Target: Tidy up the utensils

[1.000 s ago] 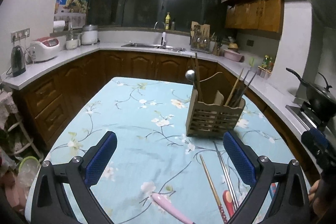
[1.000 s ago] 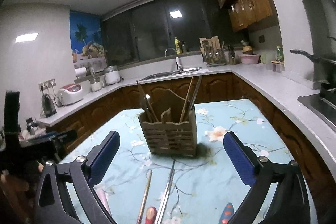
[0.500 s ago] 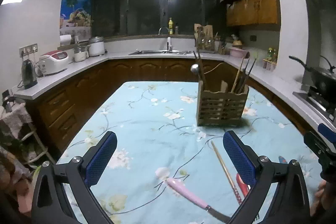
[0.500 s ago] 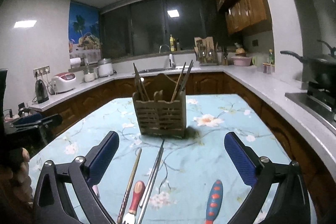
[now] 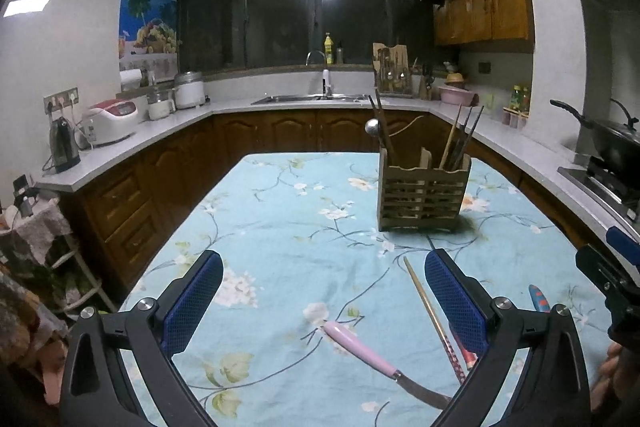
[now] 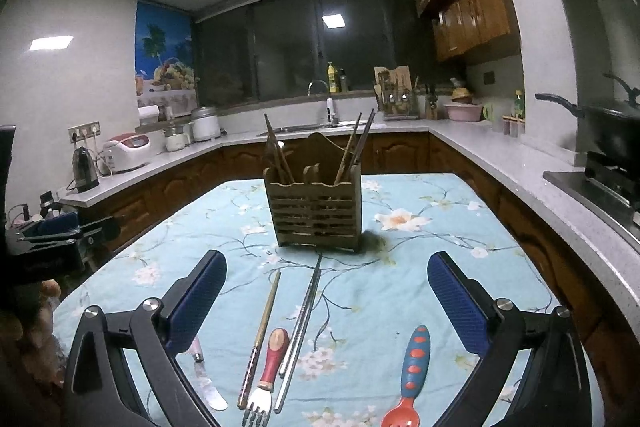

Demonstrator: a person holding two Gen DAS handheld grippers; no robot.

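One wooden holder [image 6: 316,215] upright on the table [image 6: 460,267], far of centre, with chopsticks and a ladle [image 5: 373,126] standing in its compartments. Loose on the cloth in front of it, counted in the right wrist view: one brown chopstick [image 6: 260,335], one metal chopstick pair [image 6: 300,327], one red-handled fork [image 6: 268,367], one blue-and-red spoon [image 6: 408,375], one pink-handled knife [image 6: 206,383]; five pieces, all lying lengthwise toward the holder, fork between chopstick and pair, spoon apart to the right.

Left gripper [image 5: 322,301] spread wide, empty, above the near table. Right gripper [image 6: 326,301] likewise wide apart, nothing between the pads, hovering over the fork and chopsticks.

Left wrist view only: full pink knife handle [image 5: 358,351]; fork and spoon mostly hidden behind its right finger; metal pair not seen. Right wrist view only: fork tines, spoon bowl.
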